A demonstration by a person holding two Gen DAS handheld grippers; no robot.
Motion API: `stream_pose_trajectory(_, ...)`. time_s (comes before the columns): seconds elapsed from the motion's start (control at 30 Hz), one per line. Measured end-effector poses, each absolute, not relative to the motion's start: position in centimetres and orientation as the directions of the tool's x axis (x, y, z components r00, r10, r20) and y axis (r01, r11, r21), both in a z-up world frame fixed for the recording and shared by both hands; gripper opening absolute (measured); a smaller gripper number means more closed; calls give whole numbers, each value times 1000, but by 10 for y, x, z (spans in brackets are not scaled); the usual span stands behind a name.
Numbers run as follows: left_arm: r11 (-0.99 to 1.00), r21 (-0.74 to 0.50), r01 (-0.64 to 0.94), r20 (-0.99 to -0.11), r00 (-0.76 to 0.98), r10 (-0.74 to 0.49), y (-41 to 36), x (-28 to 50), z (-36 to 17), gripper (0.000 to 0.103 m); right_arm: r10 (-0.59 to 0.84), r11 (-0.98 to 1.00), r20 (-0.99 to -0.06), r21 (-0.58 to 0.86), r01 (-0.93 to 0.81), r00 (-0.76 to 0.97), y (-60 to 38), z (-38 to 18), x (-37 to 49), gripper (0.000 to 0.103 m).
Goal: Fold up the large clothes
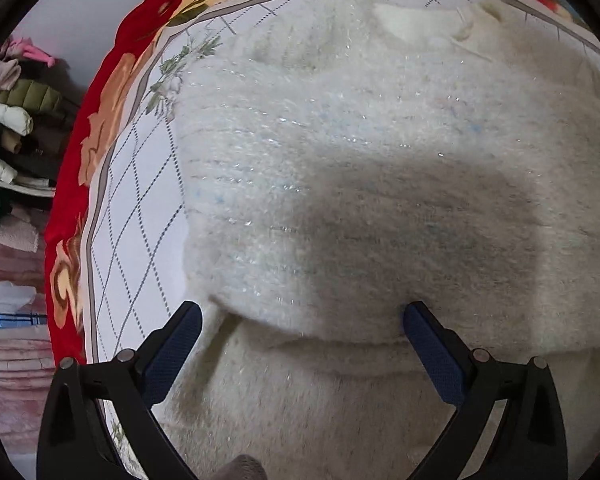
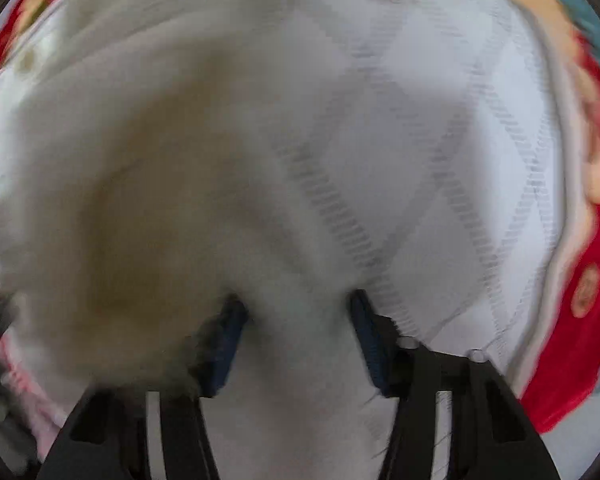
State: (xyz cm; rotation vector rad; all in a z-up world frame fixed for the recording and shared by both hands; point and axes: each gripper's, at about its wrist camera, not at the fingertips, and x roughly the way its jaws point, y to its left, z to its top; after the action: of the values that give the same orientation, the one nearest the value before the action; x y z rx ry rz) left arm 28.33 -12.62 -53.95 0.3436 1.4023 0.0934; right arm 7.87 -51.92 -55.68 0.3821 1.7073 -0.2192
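A fluffy white knit sweater [image 1: 340, 160] with glittery threads lies on a white quilted cloth with a diamond grid [image 1: 140, 200]. A folded layer of it ends in an edge just ahead of my left gripper [image 1: 302, 312], which is open above the sweater, holding nothing. In the blurred right wrist view, the sweater [image 2: 140, 160] fills the left half. My right gripper [image 2: 296, 304] is partly open with sweater fabric lying between its blue pads [image 2: 228, 340]. I cannot tell if it grips the fabric.
A red floral blanket [image 1: 100, 100] surrounds the white cloth and also shows at the right [image 2: 580, 320]. A pile of folded clothes [image 1: 12, 120] sits on shelves at the far left.
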Motion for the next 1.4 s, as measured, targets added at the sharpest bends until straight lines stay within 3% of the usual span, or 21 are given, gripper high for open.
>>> stream_pose_trajectory(0.13,938,309,156,-944,171,283,-132,287,-541,103,134,867,-986,68,494,-99,-537,-544,64,52)
stream_pose_trajectory(0.33,939,310,148,-943,175,284,-130,285,-539,103,341,805,-935,237,544,-98,-548,-553,26,54)
stream_pose_trajectory(0.5,951,284,119,-951,158,264,-126,285,-540,103,351,803,-934,262,535,-69,-556,-555,4,34)
stream_pose_trajectory(0.57,953,280,114,-953,157,261,-126,285,-540,103,348,799,-935,261,542,-63,-555,-554,0,15)
stream_pose_trajectory(0.63,954,279,110,-952,159,260,-125,285,-540,103,331,798,-942,246,550,-59,-554,-552,-2,11)
stream_pose_trajectory(0.8,958,268,97,-955,156,252,-124,285,-540,103,287,811,-955,205,547,-68,-505,-556,4,11)
stream_pose_trajectory(0.93,961,263,86,-956,160,247,-123,284,-541,103,292,832,-951,201,518,-101,-484,-555,11,26)
stream_pose_trajectory(1.03,962,261,78,-955,163,246,-123,284,-540,103,301,835,-948,210,509,-103,-474,-559,17,26)
stream_pose_trajectory(1.1,962,263,75,-955,164,248,-123,283,-539,103,303,835,-949,218,505,-91,-476,-562,17,25)
stream_pose_trajectory(1.17,963,260,72,-956,163,245,-123,282,-536,103,315,827,-946,235,511,-74,-474,-560,12,8)
stream_pose_trajectory(1.4,950,284,126,-944,208,255,-103,264,-498,103,416,724,-907,288,627,-65,-437,-548,-52,7)
